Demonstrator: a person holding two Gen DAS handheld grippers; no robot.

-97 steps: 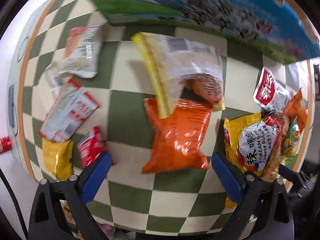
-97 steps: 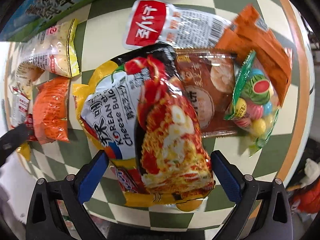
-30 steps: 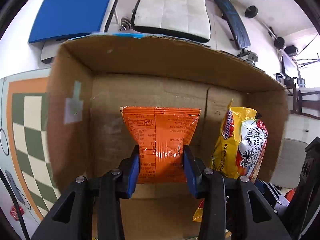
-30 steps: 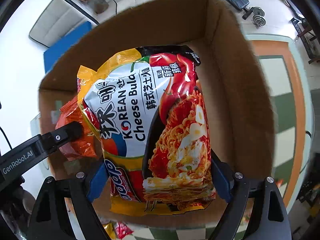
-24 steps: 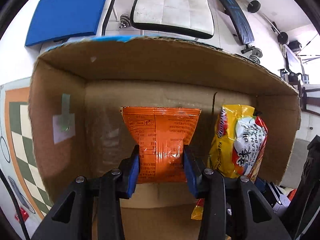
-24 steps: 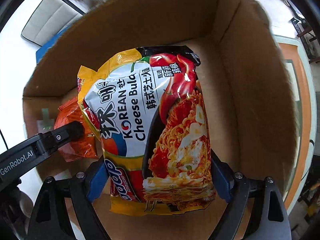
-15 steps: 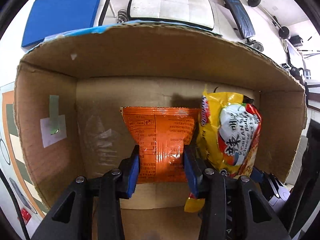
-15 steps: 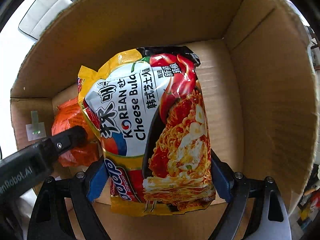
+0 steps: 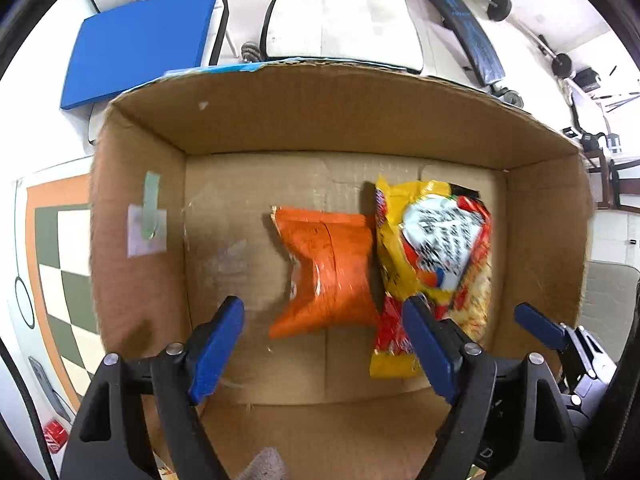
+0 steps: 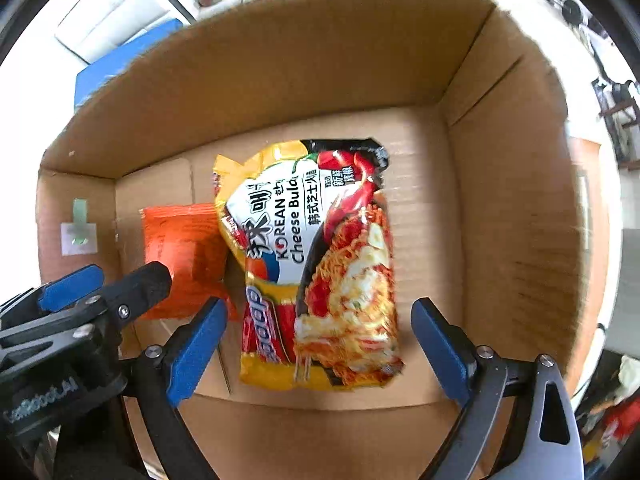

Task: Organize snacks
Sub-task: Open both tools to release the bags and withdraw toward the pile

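An orange snack bag (image 9: 326, 276) lies on the floor of an open cardboard box (image 9: 136, 280); it also shows in the right wrist view (image 10: 182, 256). A yellow Korean cheese noodle packet (image 9: 434, 264) lies beside it on the right, large in the right wrist view (image 10: 320, 268). My left gripper (image 9: 322, 348) is open and empty above the box, just behind the orange bag. My right gripper (image 10: 320, 352) is open and empty above the near end of the noodle packet. The left gripper's body (image 10: 80, 312) shows at the left of the right wrist view.
The box (image 10: 516, 208) has tall walls on all sides. A green-and-cream checkered tablecloth (image 9: 56, 256) lies left of it. Beyond the box are a blue pad (image 9: 140, 44), a white chair (image 9: 344, 12) and gym weights (image 9: 500, 6).
Both grippers have opened and let go. The orange bag and the noodle packet have dropped onto the box floor, side by side. Both grippers have drawn back a little.
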